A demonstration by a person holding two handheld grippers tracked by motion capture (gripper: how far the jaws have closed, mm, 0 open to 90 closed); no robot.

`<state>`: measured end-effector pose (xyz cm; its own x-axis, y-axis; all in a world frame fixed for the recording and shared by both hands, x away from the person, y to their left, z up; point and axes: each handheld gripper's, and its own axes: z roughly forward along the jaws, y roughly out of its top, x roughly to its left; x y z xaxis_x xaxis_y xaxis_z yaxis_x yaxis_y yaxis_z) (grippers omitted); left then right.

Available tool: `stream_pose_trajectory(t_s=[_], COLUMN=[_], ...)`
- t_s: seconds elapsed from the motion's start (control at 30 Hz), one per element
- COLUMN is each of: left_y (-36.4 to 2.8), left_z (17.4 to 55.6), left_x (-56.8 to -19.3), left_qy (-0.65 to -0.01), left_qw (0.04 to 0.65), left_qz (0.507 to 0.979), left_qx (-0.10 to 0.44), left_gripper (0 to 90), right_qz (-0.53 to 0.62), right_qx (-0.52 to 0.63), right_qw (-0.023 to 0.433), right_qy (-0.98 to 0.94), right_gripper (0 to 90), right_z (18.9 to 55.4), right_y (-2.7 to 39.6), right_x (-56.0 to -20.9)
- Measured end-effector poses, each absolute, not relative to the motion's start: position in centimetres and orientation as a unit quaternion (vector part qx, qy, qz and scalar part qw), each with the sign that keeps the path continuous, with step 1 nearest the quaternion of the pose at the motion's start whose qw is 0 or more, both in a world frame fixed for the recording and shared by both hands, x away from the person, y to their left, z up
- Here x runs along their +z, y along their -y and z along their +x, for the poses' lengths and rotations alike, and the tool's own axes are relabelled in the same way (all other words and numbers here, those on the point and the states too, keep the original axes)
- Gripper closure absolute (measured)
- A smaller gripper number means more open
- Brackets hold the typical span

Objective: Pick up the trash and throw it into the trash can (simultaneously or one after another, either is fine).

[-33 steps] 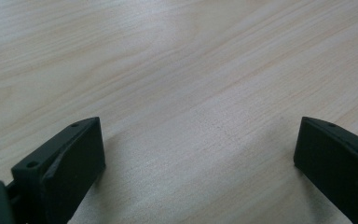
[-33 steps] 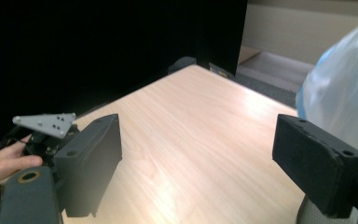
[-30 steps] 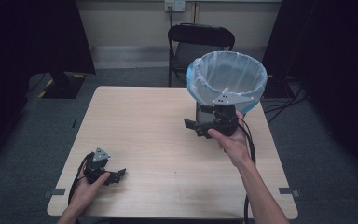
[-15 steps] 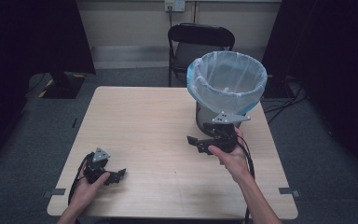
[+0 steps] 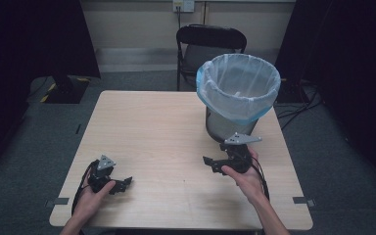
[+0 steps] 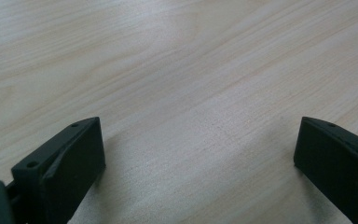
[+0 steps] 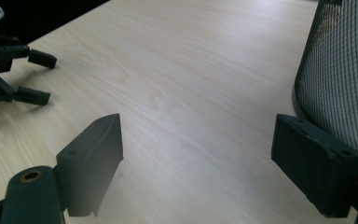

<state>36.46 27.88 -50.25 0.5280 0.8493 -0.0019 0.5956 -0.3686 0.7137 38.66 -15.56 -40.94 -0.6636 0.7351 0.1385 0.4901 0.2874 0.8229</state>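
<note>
1. Standing on the far right part of the table (image 5: 142,127), the bin (image 5: 238,95) is the biggest thing here: a dark mesh can lined with a pale blue bag (image 5: 245,110) that folds over its rim
2. Just in front of the bin, toward the person, the right gripper (image 5: 214,165) hangs close over the wood with its jaws pointing left across the table; in the right gripper view the bin's mesh wall (image 7: 345,74) rises just beyond the right-hand jaw, very near it, though I cannot tell whether they touch
3. The right gripper's jaws stand wide apart with bare wood between them, holding nothing
4. The left gripper (image 5: 122,183) rests at the near left of the table, well apart from the bin, its jaws also spread wide and holding nothing; in the left gripper view the jaws frame plain wood grain
5. Farther off in the right gripper view, the left gripper (image 7: 32,77) lies on the table at upper left
6. Counted: one bin, one bag, two grippers, two hands, one table, one chair
7. The table is light wood with a fine grain, square-cornered, standing on grey carpet (image 5: 44,147)
8. A black folding chair (image 5: 210,41) stands behind the table's far edge, before a pale wall (image 5: 137,24); dark curtains (image 5: 34,39) hang at both sides, and cables (image 5: 298,105) lie on the floor at right
</note>
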Motion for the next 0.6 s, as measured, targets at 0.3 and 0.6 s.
stream_pose_trajectory(t_s=[0.3,0.6], left_y=[-27.9,-27.9], left_z=[36.5,36.5], left_x=[-50.3,-50.3], left_qy=[-0.448,-0.448], left_qw=[0.339,0.339], left_qz=[0.806,0.806], left_qx=[0.187,0.187], left_gripper=[1.3,1.3], right_qz=[0.407,0.423], right_qx=[0.422,0.393], right_qw=[0.134,0.122], right_qy=[-0.799,-0.807], right_gripper=[16.4,16.8], right_z=[38.1,37.8], right_y=[16.3,16.2], right_x=[-43.7,-46.5])
